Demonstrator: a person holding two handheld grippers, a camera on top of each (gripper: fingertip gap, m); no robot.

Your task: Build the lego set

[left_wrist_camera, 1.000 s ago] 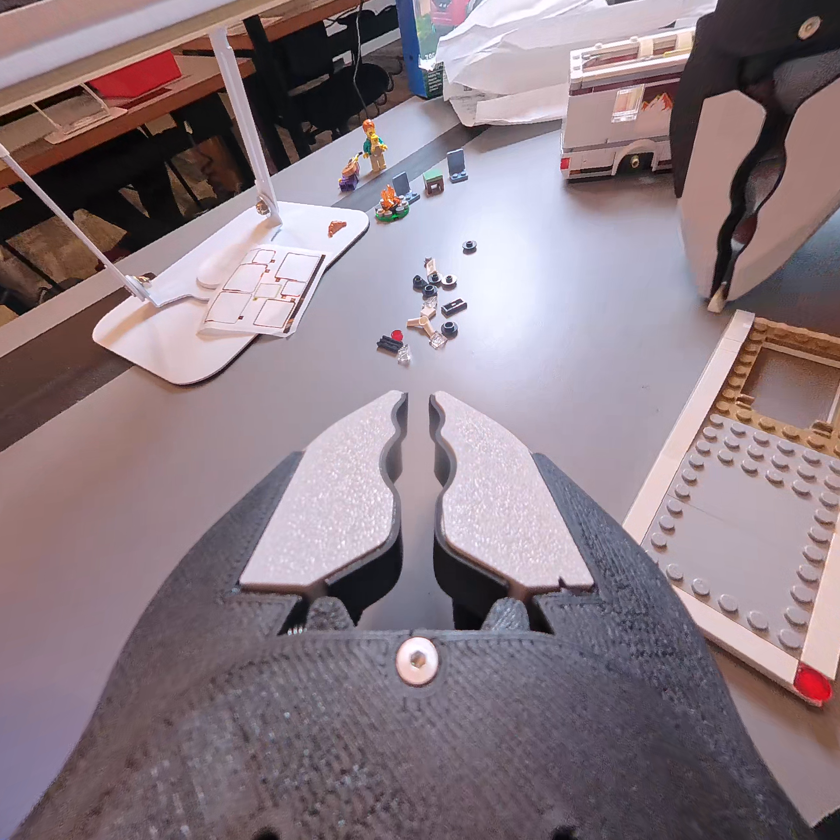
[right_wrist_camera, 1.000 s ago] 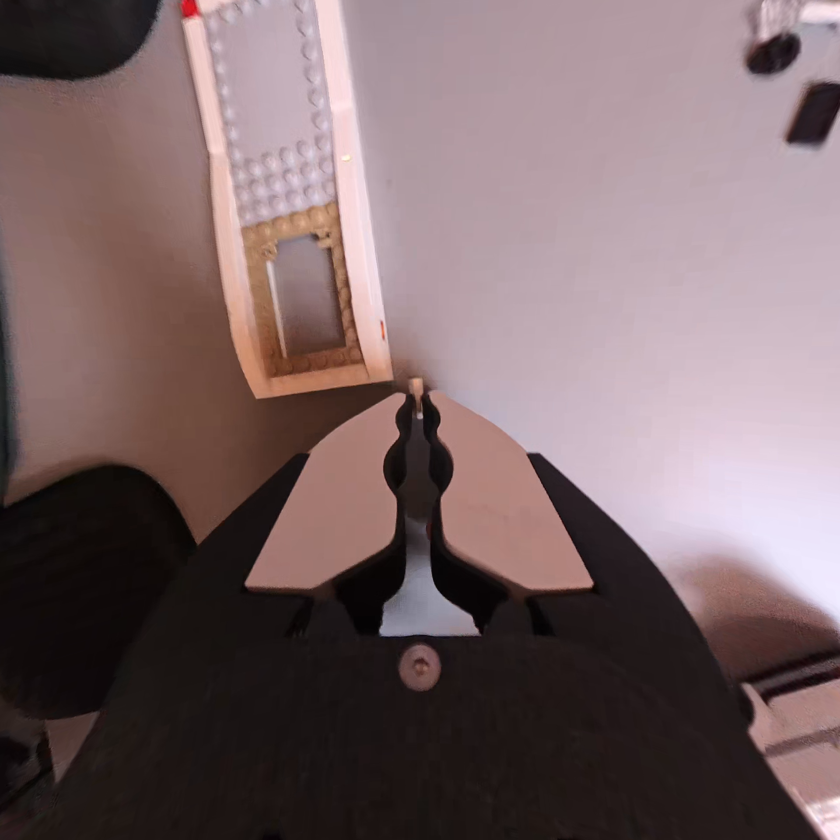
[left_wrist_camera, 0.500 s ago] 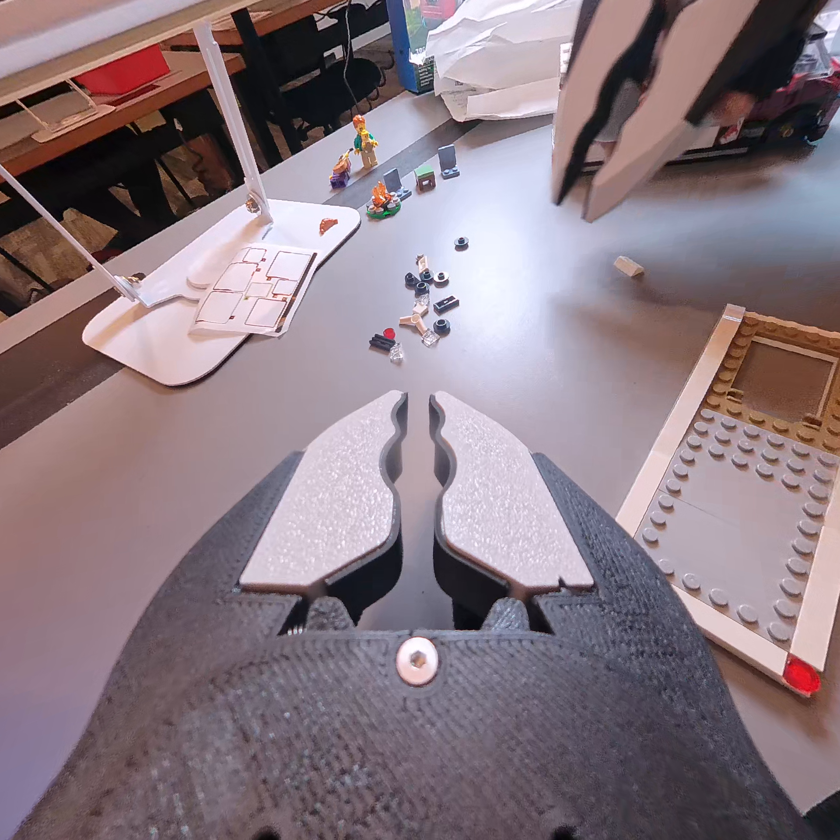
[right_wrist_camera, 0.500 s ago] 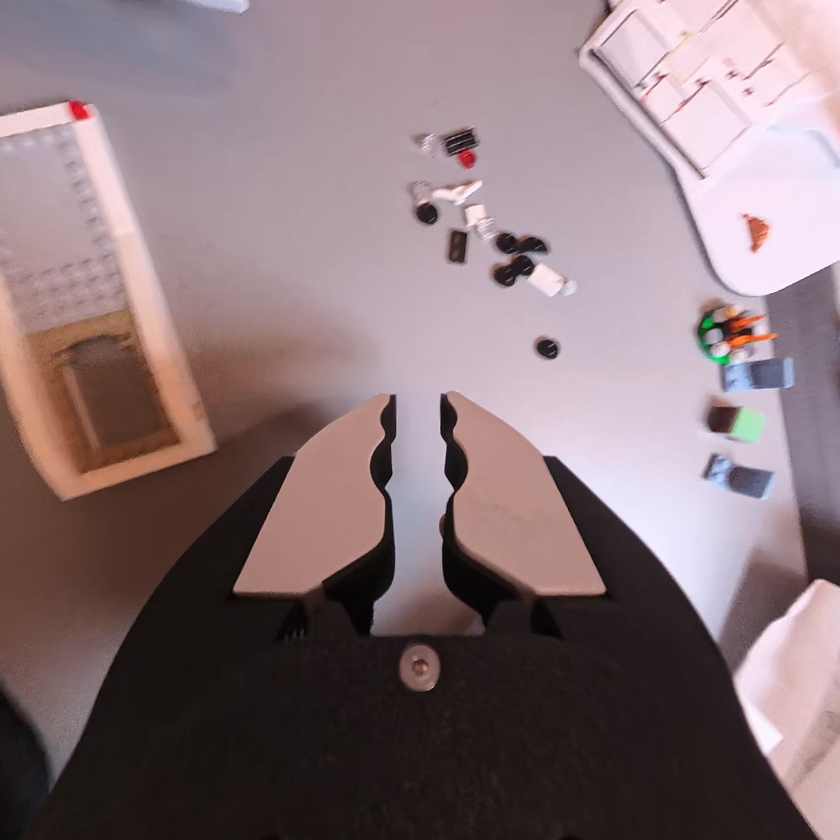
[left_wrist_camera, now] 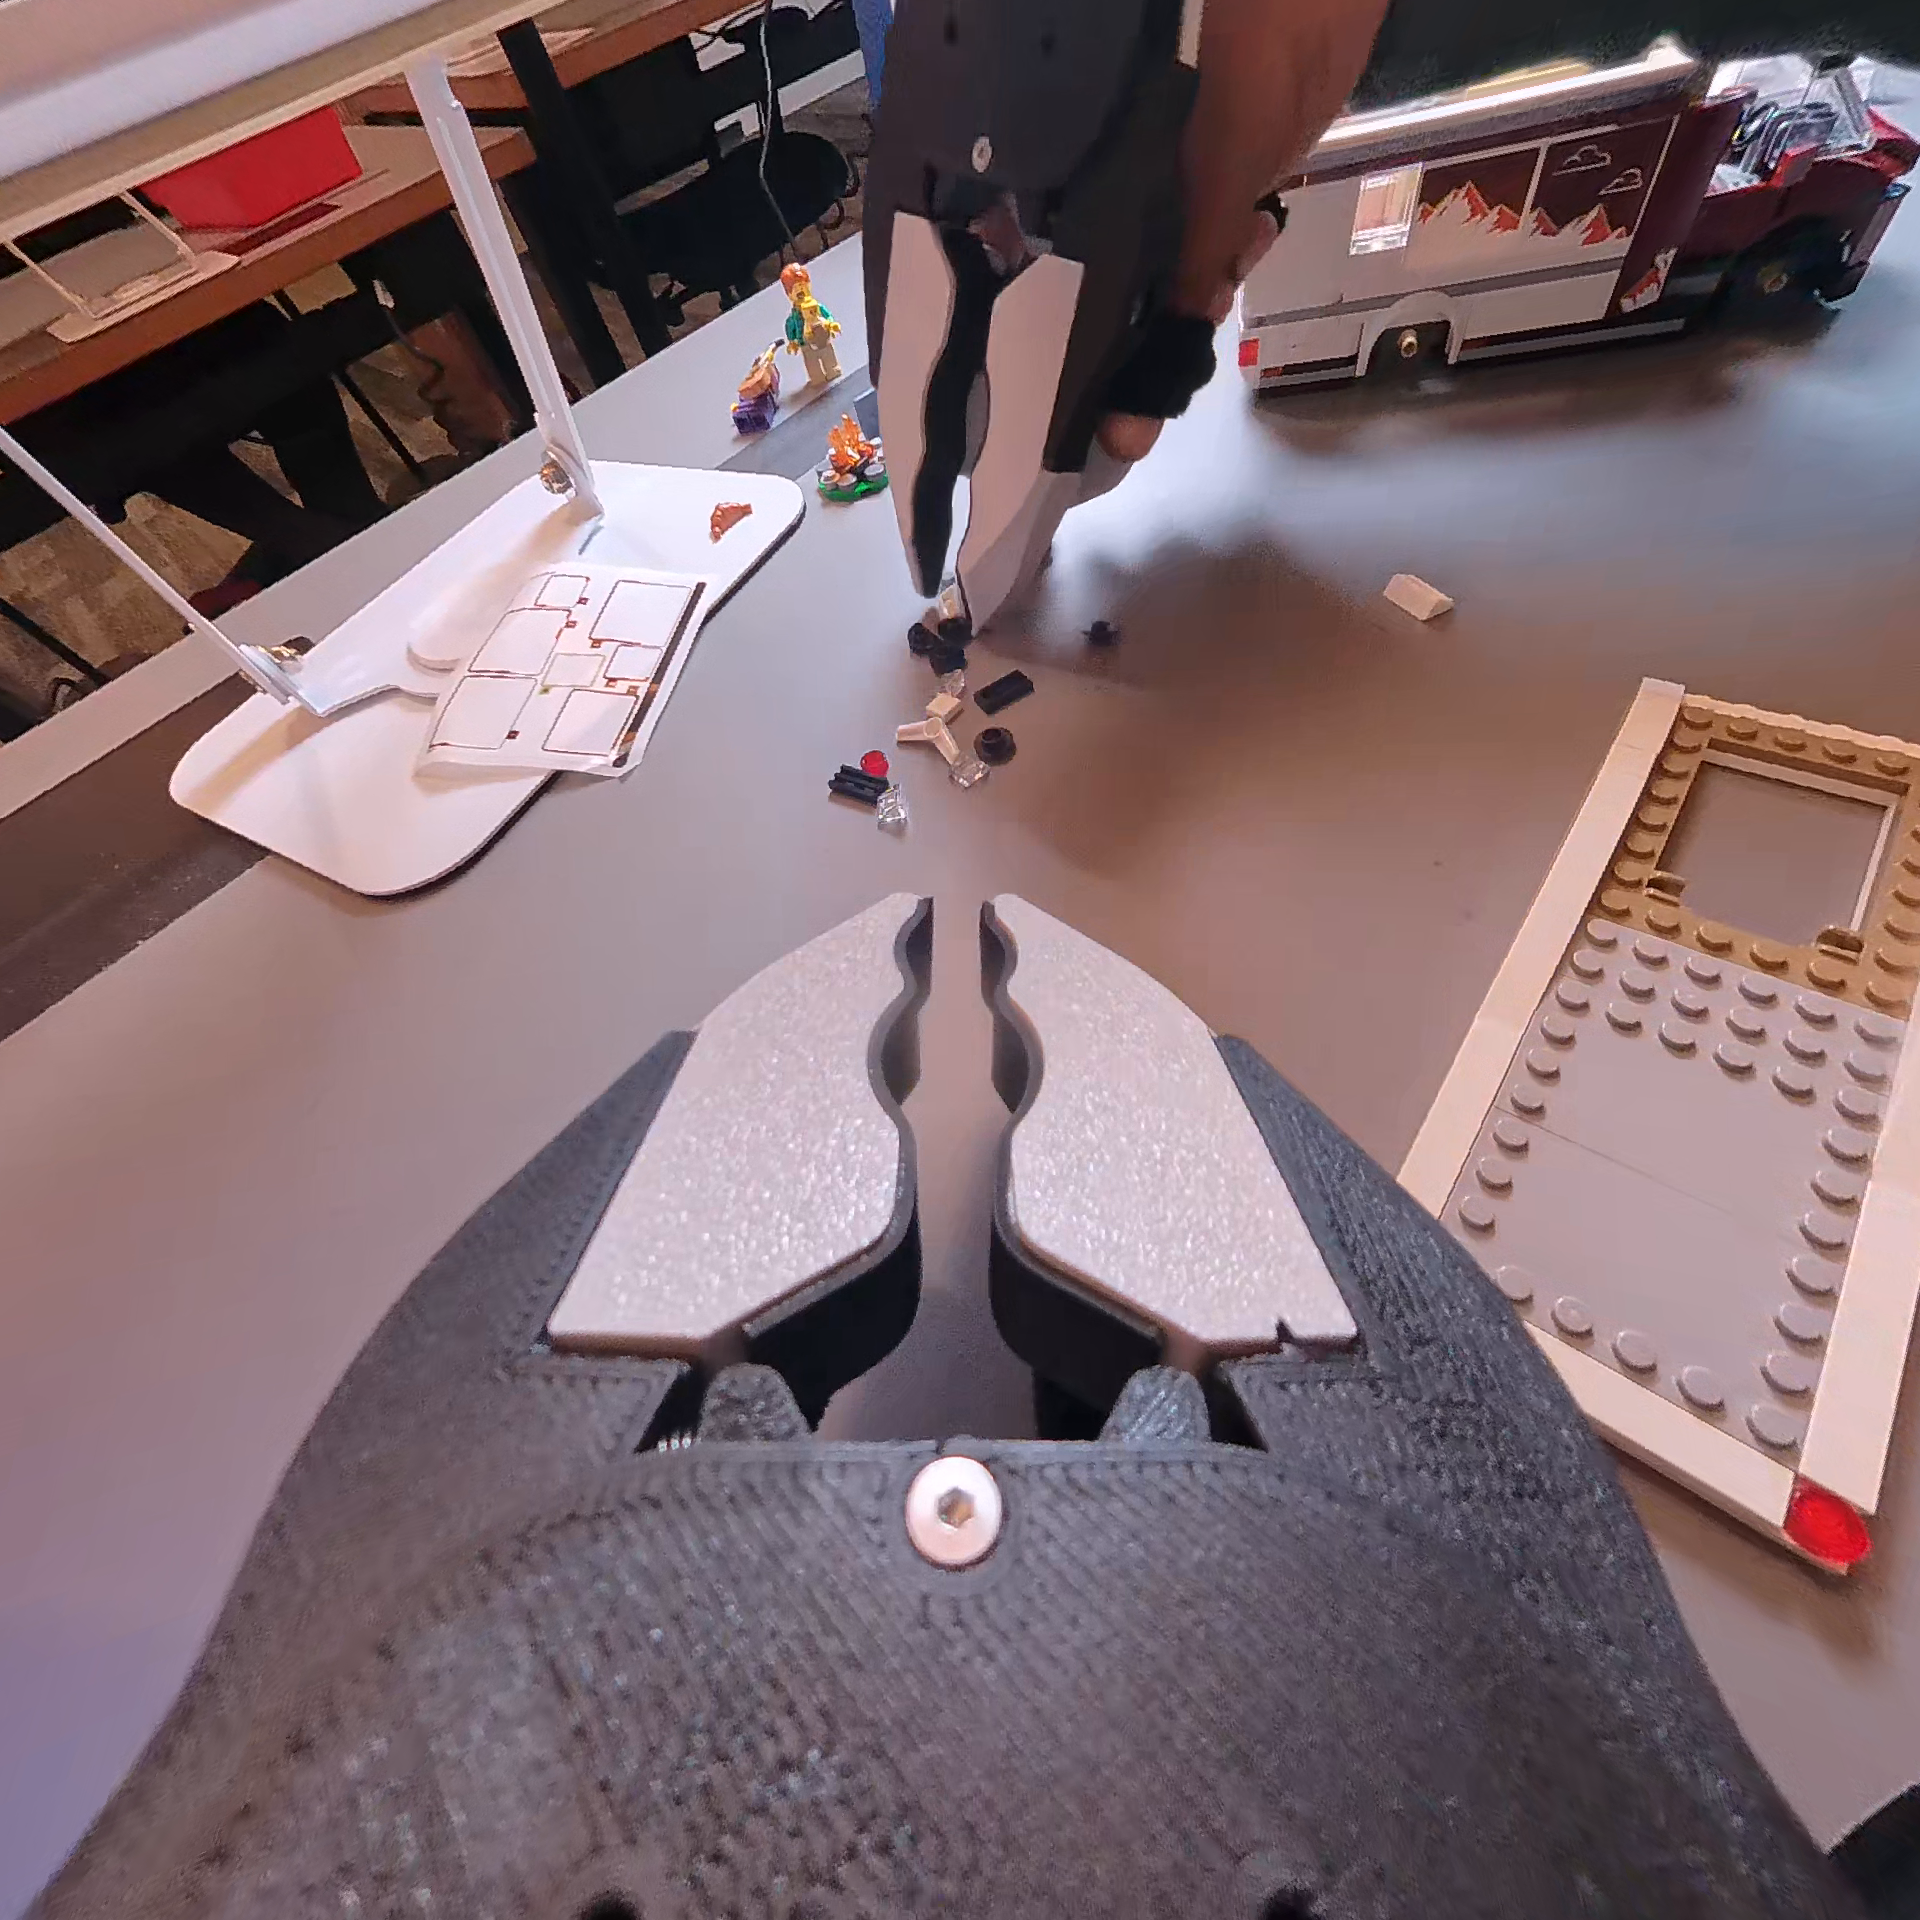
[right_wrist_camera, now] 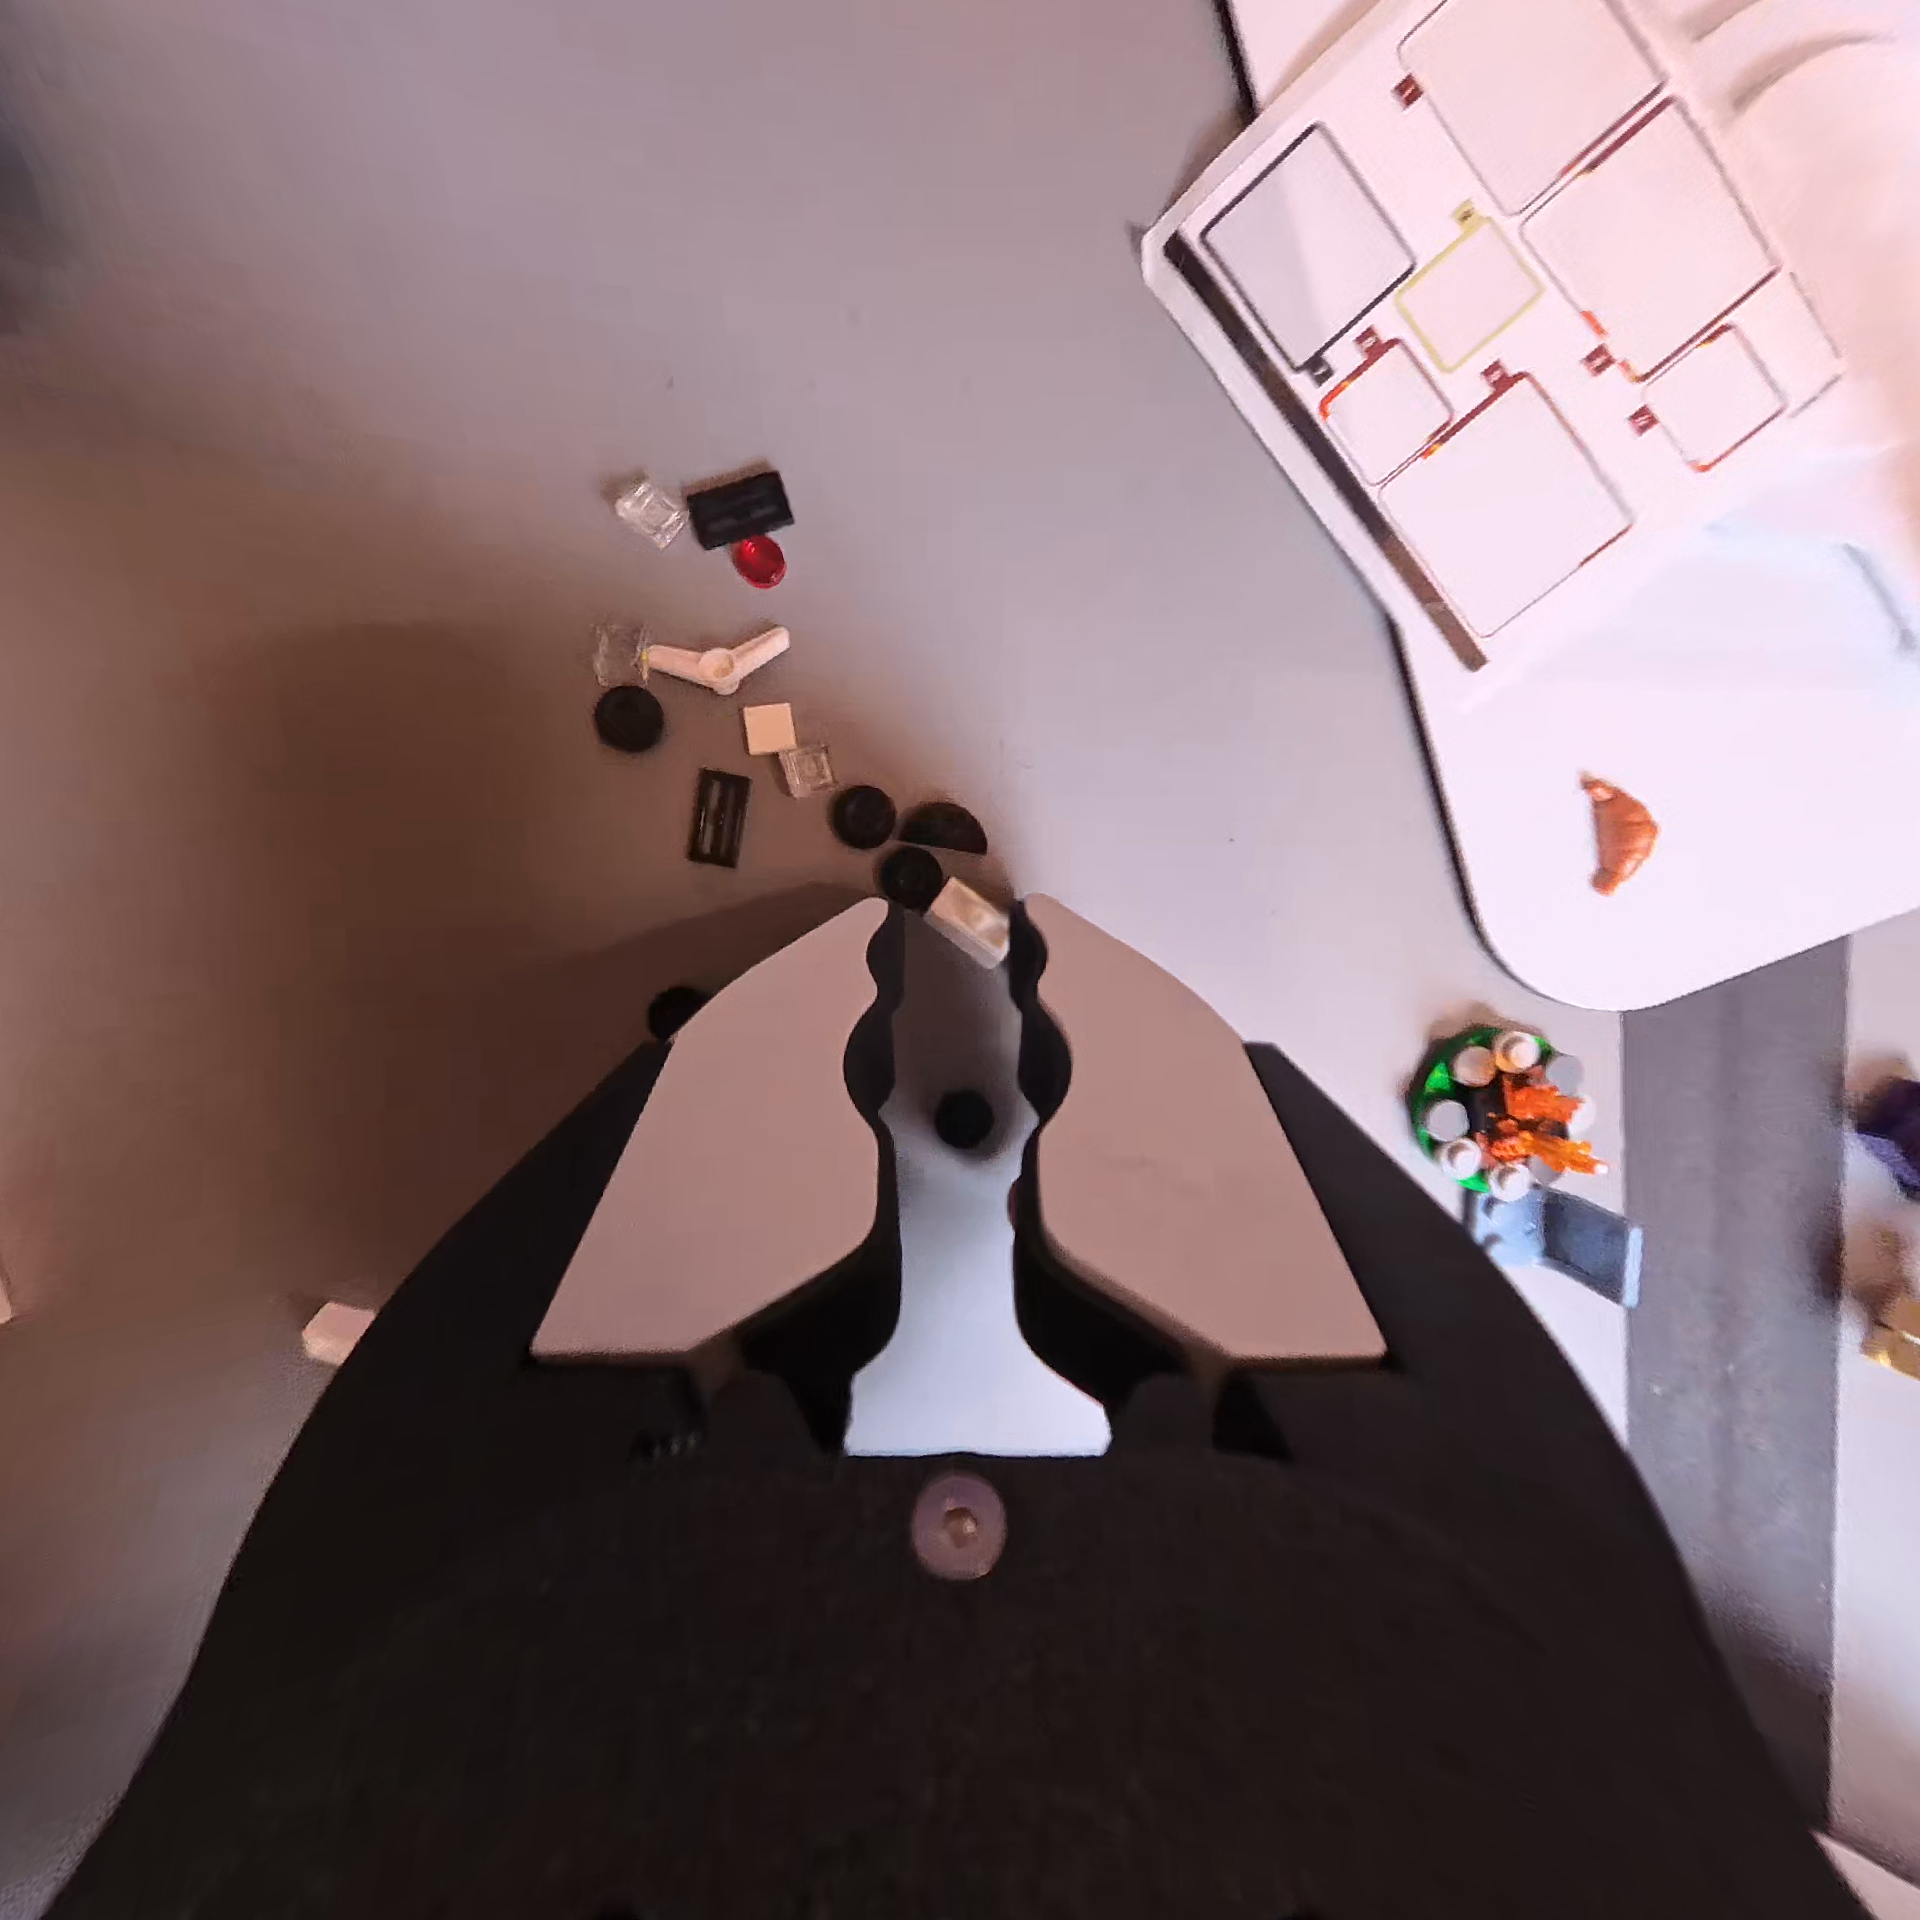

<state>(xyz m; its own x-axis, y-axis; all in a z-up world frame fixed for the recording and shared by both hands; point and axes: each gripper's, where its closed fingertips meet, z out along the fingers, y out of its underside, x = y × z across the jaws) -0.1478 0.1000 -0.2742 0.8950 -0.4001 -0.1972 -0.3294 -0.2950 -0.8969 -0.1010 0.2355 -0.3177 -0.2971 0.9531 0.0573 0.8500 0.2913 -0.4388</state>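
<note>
My left gripper hovers low over the grey table, its jaws slightly apart with nothing between them. My right gripper is open and points down at a pile of small black, white and clear pieces. A small white brick lies between its fingertips, close to the right finger, with a gap to the left one. The left wrist view shows the right gripper with its tips at the far end of the pile. A small white piece lies alone on the table.
A grey and tan studded baseplate with a white border lies at the right. A toy camper van stands at the back. A white stand base with a sticker sheet is at the left, with a minifigure and campfire behind it. My right fingertips sit around 15 centimeters from my left ones. My right gripper's tips are some 12 centimeters from the small white piece.
My right gripper let go of the small white piece beside the baseplate, swung over to the pile, opened wider and came down around a white brick. My left gripper stayed almost still.
</note>
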